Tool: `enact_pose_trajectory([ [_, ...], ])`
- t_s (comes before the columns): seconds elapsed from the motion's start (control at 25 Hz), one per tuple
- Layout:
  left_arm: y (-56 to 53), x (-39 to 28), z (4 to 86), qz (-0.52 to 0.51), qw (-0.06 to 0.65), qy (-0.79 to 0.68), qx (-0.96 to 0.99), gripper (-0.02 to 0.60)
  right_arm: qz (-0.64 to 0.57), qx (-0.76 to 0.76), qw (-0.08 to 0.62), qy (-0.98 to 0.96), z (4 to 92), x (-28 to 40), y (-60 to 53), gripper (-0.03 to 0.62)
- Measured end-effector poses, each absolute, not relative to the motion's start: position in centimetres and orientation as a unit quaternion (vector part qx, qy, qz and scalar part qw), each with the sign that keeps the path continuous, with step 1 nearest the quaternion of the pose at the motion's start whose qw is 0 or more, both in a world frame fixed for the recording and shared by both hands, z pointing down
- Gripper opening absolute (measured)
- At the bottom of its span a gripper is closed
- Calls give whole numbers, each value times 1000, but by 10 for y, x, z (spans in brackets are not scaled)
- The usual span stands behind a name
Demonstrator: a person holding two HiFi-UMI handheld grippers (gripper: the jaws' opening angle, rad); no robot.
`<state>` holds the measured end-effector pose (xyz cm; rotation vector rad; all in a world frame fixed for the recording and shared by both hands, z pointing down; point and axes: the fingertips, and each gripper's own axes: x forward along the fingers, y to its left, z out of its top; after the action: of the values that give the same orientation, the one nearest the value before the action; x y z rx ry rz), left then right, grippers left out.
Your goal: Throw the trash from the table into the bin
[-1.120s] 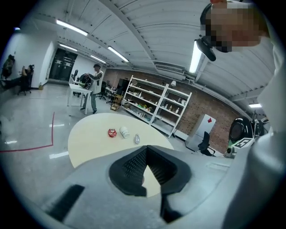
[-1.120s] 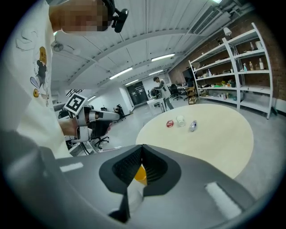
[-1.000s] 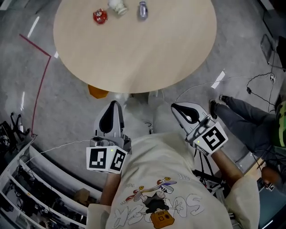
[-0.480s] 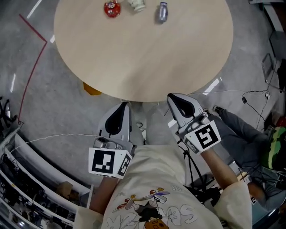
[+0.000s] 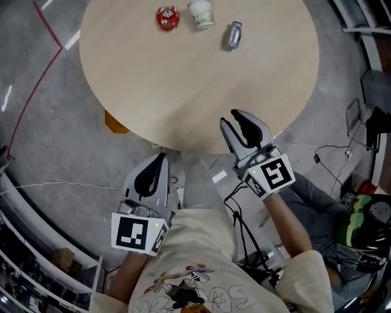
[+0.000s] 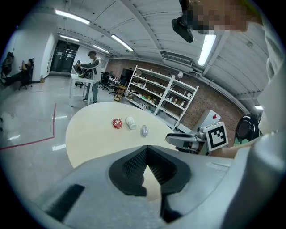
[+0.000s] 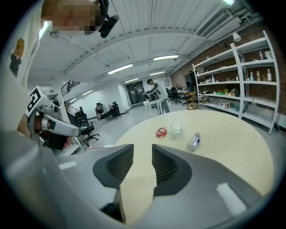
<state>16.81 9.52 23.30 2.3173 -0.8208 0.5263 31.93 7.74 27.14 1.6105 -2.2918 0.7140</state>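
Three trash items lie in a row at the far side of the round table [image 5: 183, 92]: red crumpled packet [image 5: 167, 18], white cup [image 5: 201, 13], silver bottle [image 5: 232, 35] lying flat. Left gripper [image 5: 160, 156]: jaws together, empty. Right gripper [image 5: 236, 117]: jaws have just been opening to a narrow gap, nothing between them

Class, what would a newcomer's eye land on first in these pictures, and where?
A round pale wooden table fills the head view, with a crumpled red packet, a white paper cup and a silver bottle along its far edge. At the near rim the jaws of the grey right gripper, empty, have just been opening; the left gripper, shut, is short of the table.
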Motion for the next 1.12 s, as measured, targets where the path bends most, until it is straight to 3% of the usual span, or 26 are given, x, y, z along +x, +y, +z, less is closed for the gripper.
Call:
enact_pose_trajectory([
  [0.2, 95, 160, 230, 194, 315, -320, 872, 5, 233, 565, 124, -782, 278, 336, 45, 129],
  [0.4, 101, 151, 230, 190, 319, -334, 866, 6, 238, 575, 135, -771, 301, 358, 18, 198],
  [1.12, 102, 132, 216, 142, 338, -395, 842, 6, 295, 637, 158, -694, 378, 446, -74, 258],
])
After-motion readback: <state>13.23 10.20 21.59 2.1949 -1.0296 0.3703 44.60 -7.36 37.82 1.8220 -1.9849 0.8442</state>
